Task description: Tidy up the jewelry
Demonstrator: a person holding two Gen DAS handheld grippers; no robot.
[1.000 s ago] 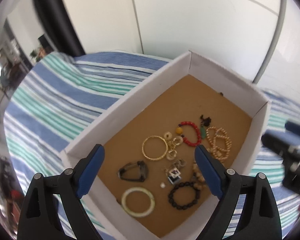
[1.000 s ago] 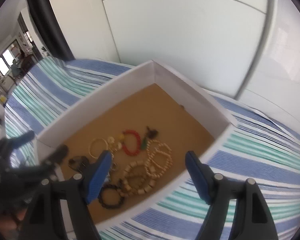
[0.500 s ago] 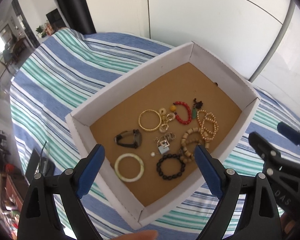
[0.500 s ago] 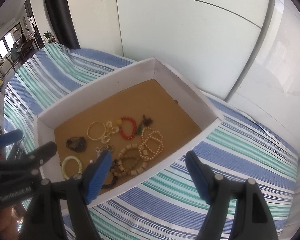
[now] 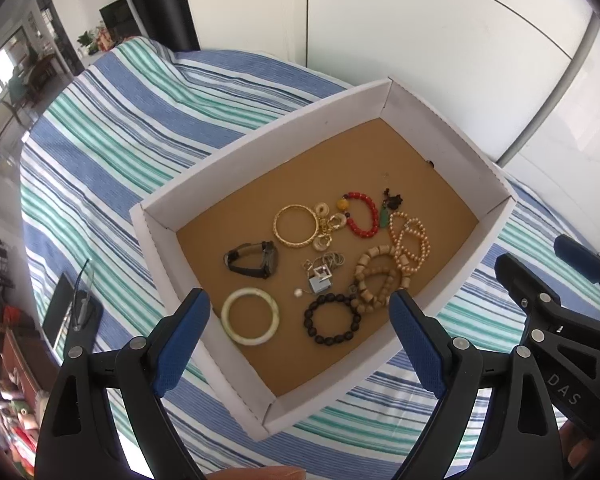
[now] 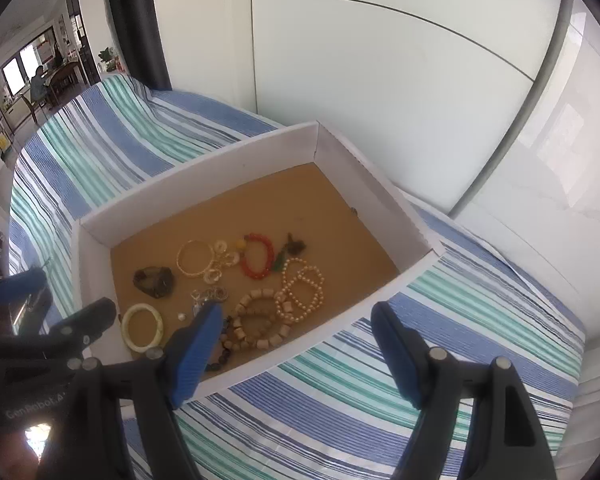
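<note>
A white box (image 5: 156, 240) (image 6: 96, 232) with a brown floor holds the jewelry. Inside lie a gold bangle (image 5: 296, 226) (image 6: 195, 258), a red bead bracelet (image 5: 363, 214) (image 6: 257, 256), a pearl strand (image 5: 410, 240) (image 6: 302, 284), wooden bead bracelets (image 5: 374, 278) (image 6: 260, 322), a black bead bracelet (image 5: 332, 320), a pale jade bangle (image 5: 250, 316) (image 6: 142, 326) and a dark watch (image 5: 254, 260) (image 6: 154, 280). My left gripper (image 5: 300, 336) hangs open above the box's near side. My right gripper (image 6: 296, 344) hangs open over the box's near right wall. Neither holds anything.
The box rests on a blue, green and white striped cloth (image 5: 112, 136) (image 6: 440, 320). White cabinet doors (image 5: 420, 24) stand behind. A dark flat device (image 5: 66, 312) lies on the cloth at the left. A fingertip (image 5: 260, 473) shows at the bottom edge.
Both grippers have risen and drawn back from the box and rolled a little, so the whole box now shows. Their jaws stayed open.
</note>
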